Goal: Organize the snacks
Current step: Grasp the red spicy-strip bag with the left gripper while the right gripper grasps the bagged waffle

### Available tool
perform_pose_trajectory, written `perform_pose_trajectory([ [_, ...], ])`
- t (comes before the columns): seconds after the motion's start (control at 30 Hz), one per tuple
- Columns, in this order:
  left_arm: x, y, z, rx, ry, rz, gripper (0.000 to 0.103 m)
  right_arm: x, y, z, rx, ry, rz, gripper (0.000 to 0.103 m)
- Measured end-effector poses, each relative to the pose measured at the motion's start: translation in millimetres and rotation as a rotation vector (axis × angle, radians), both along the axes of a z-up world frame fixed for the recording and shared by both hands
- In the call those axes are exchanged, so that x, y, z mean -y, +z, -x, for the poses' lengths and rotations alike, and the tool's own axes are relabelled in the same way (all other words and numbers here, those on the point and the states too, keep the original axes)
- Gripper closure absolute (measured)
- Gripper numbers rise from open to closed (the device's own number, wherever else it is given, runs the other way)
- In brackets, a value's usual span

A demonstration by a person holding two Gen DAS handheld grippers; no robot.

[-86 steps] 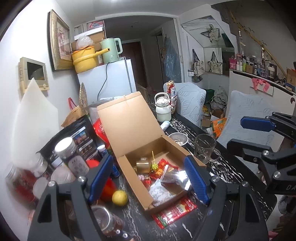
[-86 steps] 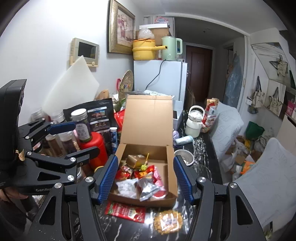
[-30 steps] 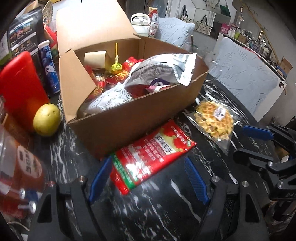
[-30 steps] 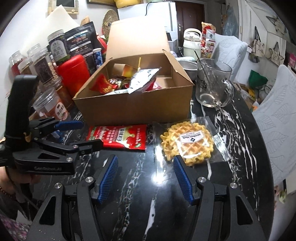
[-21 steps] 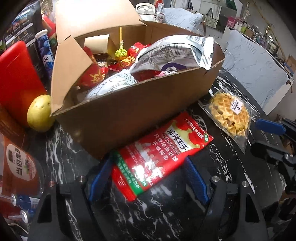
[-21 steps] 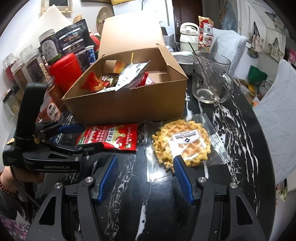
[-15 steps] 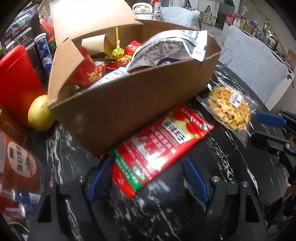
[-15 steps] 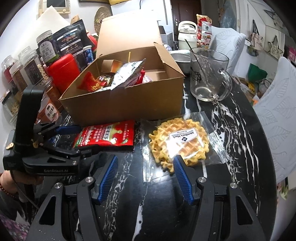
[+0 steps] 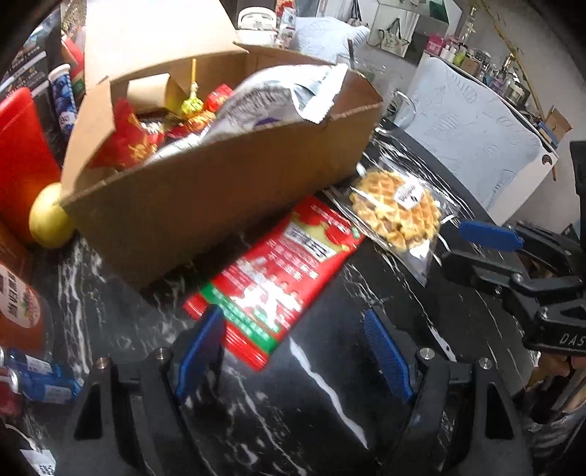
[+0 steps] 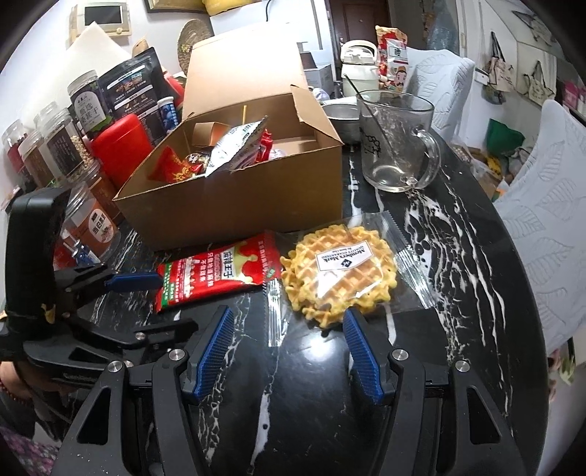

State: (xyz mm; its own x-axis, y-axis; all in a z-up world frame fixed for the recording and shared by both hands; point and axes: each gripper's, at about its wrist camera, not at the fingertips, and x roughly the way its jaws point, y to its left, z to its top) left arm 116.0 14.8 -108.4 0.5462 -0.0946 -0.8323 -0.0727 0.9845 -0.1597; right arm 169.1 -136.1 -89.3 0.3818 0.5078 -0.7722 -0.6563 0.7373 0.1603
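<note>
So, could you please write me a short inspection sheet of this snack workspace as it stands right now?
Surface: black marble table, white veins, glossy.
Job's things: open cardboard box holding snack packets; red snack packet and wrapped waffle lie flat in front of it, outside.
Clutter: glass mug, red canister, jars, yellow fruit beside the box, white kettle.
Grippers: left tongs open, low over the red packet's near end; right tongs open, near the waffle's edge; neither holds anything.
Cables: one dark cord on the far appliance.
Surroundings: cushioned chairs, wall panel.
</note>
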Motion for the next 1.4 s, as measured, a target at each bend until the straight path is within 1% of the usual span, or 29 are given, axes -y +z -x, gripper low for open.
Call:
perform_pose_trajectory([
  [0.13, -7, 5, -6, 0.017, -0.01, -0.04, 0.024, 2, -1, -2, -0.003, -0.002, 0.004, 0.041],
  [0.27, -2, 7, -15, 0.041, -0.055, -0.115, 0.024, 3, -5, -8, -0.013, -0.013, 0.014, 0.041],
  [0.37, 3, 5, -28, 0.051, -0.086, -0.152, 0.024, 3, -7, -12, -0.025, -0.018, 0.013, 0.041],
  [0.43, 3, 2, -37, 0.042, -0.092, -0.151, 0.024, 4, -8, -14, -0.037, -0.018, 0.01, 0.041],
  [0.53, -1, -5, -49, 0.008, -0.098, -0.127, 0.024, 5, -9, -18, -0.04, -0.021, 0.012, 0.041],
  [0.63, -3, -11, -53, -0.022, -0.115, -0.109, 0.024, 7, -9, -23, -0.045, -0.026, 0.01, 0.041],
  [0.67, -2, -14, -55, -0.035, -0.119, -0.11, 0.024, 7, -10, -24, -0.047, -0.027, 0.009, 0.039],
  [0.7, -1, -15, -55, -0.029, -0.121, -0.131, 0.024, 7, -11, -27, -0.049, -0.028, 0.013, 0.037],
  [0.73, 0, -15, -55, -0.03, -0.126, -0.141, 0.024, 7, -11, -30, -0.047, -0.031, 0.016, 0.033],
  [0.83, -2, -15, -59, -0.031, -0.112, -0.131, 0.024, 7, -13, -38, -0.053, -0.04, 0.015, 0.028],
  [0.9, -1, -14, -59, -0.031, -0.108, -0.132, 0.024, 8, -14, -44, -0.062, -0.048, 0.016, 0.022],
  [0.97, 1, -13, -57, -0.014, -0.104, -0.129, 0.032, 9, -16, -48, -0.056, -0.062, 0.024, 0.008],
  [1.03, 5, -13, -53, -0.002, -0.11, -0.133, 0.039, 11, -16, -53, -0.046, -0.083, 0.037, 0.0],
  [1.13, 6, -13, -48, 0.0, -0.105, -0.129, 0.043, 15, -17, -62, -0.04, -0.093, 0.045, 0.0],
  [1.2, 6, -12, -45, -0.001, -0.098, -0.123, 0.044, 16, -20, -68, -0.053, -0.093, 0.05, 0.0],
  [1.33, 8, -11, -41, -0.017, -0.079, -0.102, 0.045, 19, -25, -87, -0.066, -0.097, 0.064, 0.0],
  [1.4, 10, -11, -39, -0.022, -0.075, -0.099, 0.045, 24, -28, -97, -0.092, -0.099, 0.043, 0.0],
])
